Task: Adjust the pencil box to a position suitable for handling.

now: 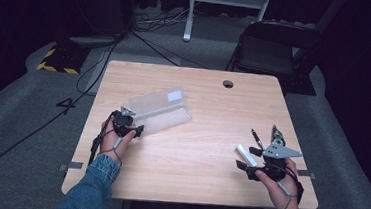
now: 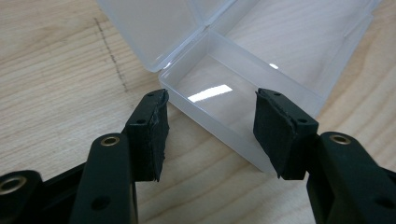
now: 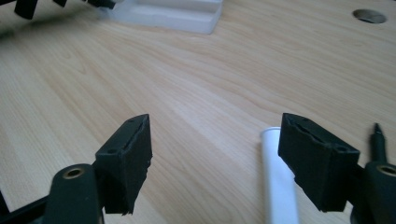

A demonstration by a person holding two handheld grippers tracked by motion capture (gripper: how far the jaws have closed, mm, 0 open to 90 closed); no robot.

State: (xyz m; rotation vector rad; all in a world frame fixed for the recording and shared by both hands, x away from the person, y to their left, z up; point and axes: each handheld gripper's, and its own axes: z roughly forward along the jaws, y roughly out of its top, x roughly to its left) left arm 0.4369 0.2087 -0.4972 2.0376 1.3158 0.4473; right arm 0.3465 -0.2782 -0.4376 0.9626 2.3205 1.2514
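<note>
A clear plastic box lies open on the left half of the wooden table, its lid folded back. My left gripper is at the box's near end. In the left gripper view its pads press on either side of the short end wall of the box, which is empty inside. My right gripper hovers near the table's right front with its jaws apart and nothing between them. A white tube lies on the wood beside the right jaw, and a black pen lies just beyond.
A round cable hole sits near the table's far edge. Beyond the table stand a dark folding chair and a white frame. Cables run over the grey floor at the left, past a yellow-and-black striped block.
</note>
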